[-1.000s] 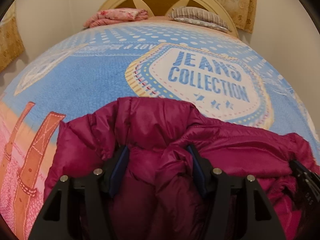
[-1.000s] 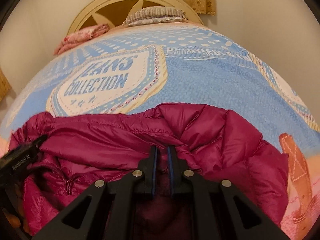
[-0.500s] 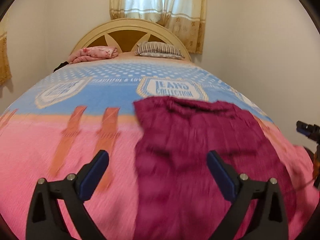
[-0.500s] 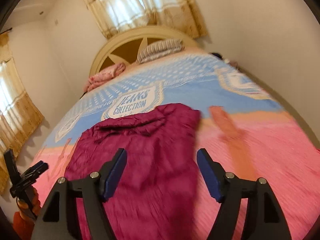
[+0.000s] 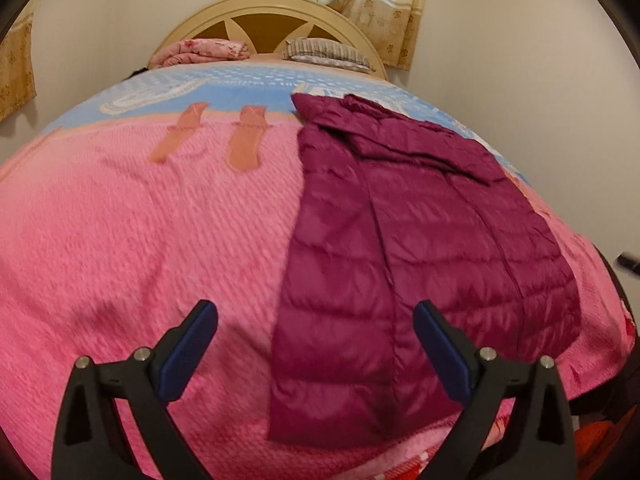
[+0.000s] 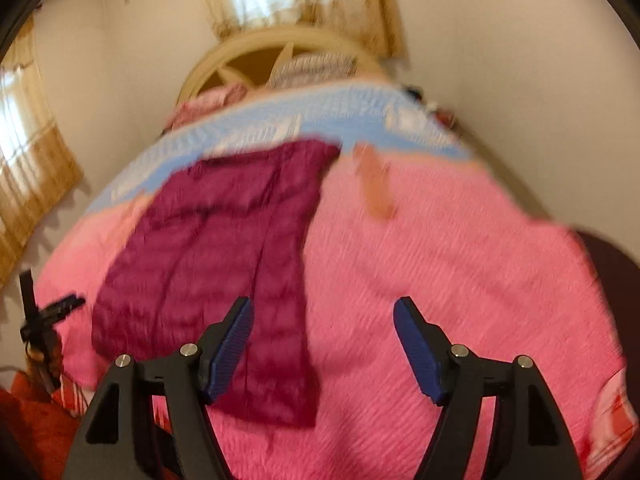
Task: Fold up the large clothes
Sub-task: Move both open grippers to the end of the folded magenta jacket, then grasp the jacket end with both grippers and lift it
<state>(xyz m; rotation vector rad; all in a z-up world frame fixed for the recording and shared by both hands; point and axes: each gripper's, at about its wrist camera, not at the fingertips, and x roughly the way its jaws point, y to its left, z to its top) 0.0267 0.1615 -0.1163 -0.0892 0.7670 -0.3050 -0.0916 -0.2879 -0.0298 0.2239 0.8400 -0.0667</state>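
A magenta quilted puffer jacket [image 5: 416,248] lies flat on the pink and blue bedspread [image 5: 140,240], folded lengthwise, its near hem by the bed's foot. My left gripper [image 5: 316,320] is open and empty, held above the near hem's left part. In the right wrist view the jacket [image 6: 224,256] lies left of centre, blurred by motion. My right gripper [image 6: 322,320] is open and empty, above the bedspread [image 6: 440,280] just right of the jacket's near edge.
A cream headboard [image 5: 264,20] with a folded pink blanket [image 5: 200,50] and a striped pillow [image 5: 324,52] stands at the far end. Walls and curtains close in on both sides. The other gripper [image 6: 44,312] shows at the left edge.
Both grippers let go of the jacket, opened wide and pulled back toward the foot of the bed. The jacket now lies flat and spread out.
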